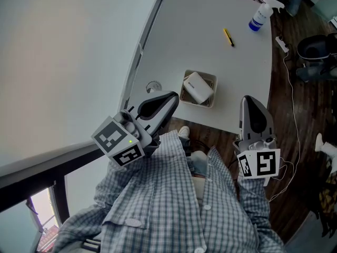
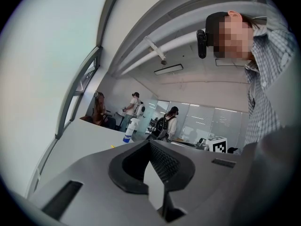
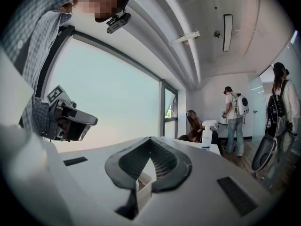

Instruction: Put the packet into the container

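A white packet [image 1: 198,87] lies inside the beige container [image 1: 212,78] near the table's front edge. Both grippers are held up close to my chest, away from the table, with nothing between their jaws. My left gripper [image 1: 171,96] points toward the container from its left and its jaws meet at the tips [image 2: 149,143]: shut. My right gripper [image 1: 251,100] stands upright to the right of the container, past the table edge, also shut [image 3: 150,139]. The right gripper view shows the left gripper [image 3: 66,119] off to its left.
On the white table [image 1: 184,41] lie a yellow pen [image 1: 228,37] and, at the far corner, a blue spray bottle [image 1: 260,16]. A small round fitting [image 1: 153,86] sits left of the container. A power strip [image 1: 281,44], cables and a black chair [image 1: 316,49] are on the floor at right. People stand in the background.
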